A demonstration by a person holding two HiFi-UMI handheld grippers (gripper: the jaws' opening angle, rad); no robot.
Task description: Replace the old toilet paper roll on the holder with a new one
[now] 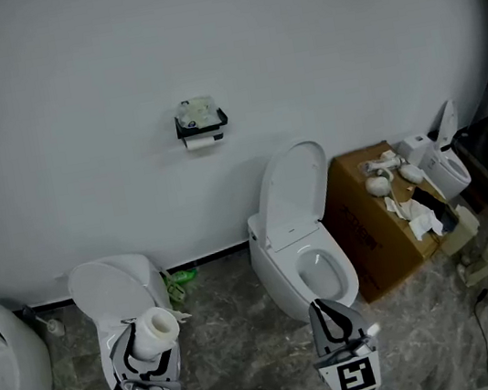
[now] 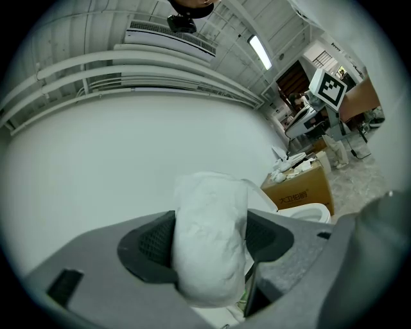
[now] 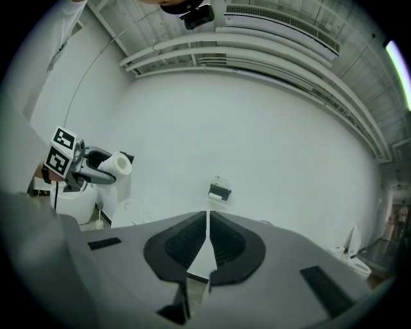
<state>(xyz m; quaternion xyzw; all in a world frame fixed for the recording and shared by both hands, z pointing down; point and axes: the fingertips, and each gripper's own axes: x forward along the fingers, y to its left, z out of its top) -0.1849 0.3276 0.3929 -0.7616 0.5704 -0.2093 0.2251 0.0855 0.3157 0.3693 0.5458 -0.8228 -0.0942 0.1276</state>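
The left gripper (image 1: 153, 343) is clamped on the new toilet paper roll (image 1: 154, 329), its pads squeezing the soft sides so that the paper bulges up between them. The grip crosses the roll's body and leaves the hollow core open at the end, probably so that it can go onto the bar end-on. The right gripper (image 1: 324, 310) is clenched with nothing between its jaws and aimed at the wall, presumably left free to pull the old roll off first. The black wall holder (image 1: 202, 127) is well apart from both grippers, high above the open toilet (image 1: 292, 192). A pale strip under it looks like the old roll (image 1: 203, 141), and something crumpled rests on top, too small to identify. The swap seems not yet begun.
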